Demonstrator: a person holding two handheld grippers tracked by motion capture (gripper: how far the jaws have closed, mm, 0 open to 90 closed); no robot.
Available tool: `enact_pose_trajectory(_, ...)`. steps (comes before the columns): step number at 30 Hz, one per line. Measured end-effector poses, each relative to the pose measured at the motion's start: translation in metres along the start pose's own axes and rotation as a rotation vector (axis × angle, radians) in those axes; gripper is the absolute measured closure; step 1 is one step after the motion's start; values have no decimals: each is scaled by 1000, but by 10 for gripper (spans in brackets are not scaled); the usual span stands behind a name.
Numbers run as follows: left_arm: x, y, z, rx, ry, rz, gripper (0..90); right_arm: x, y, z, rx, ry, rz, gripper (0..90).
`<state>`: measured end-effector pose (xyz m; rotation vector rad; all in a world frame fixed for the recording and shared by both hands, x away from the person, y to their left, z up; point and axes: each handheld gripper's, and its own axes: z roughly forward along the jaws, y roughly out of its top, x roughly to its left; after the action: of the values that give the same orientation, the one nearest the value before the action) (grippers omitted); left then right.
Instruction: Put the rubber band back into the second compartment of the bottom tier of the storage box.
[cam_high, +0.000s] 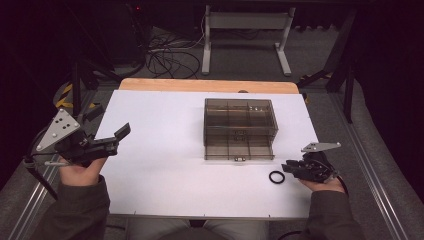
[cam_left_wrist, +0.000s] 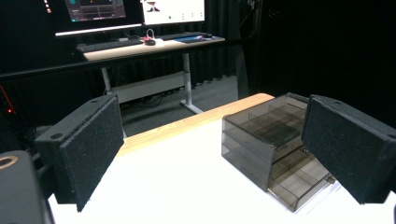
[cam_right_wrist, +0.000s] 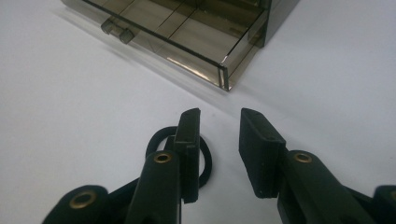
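Ring (cam_high: 276, 177), black, likely light and rubbery, best pinched across its band, lies near the table's (cam_high: 160, 175) front-right edge before the box (cam_high: 240, 129), beside the part-open, empty right gripper (cam_high: 291, 168); left gripper (cam_high: 121, 133) wide open, empty.

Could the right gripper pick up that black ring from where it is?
Probably yes. The right gripper is open just short of the ring, which lies flat on bare table with nothing between them; one jaw already overlaps it.
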<state>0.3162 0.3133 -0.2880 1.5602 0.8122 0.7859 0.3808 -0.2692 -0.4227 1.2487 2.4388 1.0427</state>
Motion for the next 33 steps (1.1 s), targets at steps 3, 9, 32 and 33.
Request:
enact_pose_trajectory(3,0,-1,1,7,-4,0,70,0,-1,4,16,5,-1,720)
enact_pose_trajectory(9,-1,-1,2,15,-10,1,70,2,-2,9,46,15,-24,740)
enact_pose_trajectory(32,-1,-1,2,18,-7,-3,84,8,-4,23,126,-29,-115,853)
enact_pose_trajectory(33,-1,-1,2,19,-8,-3,84,9,-4,23,127,-32,-116,858)
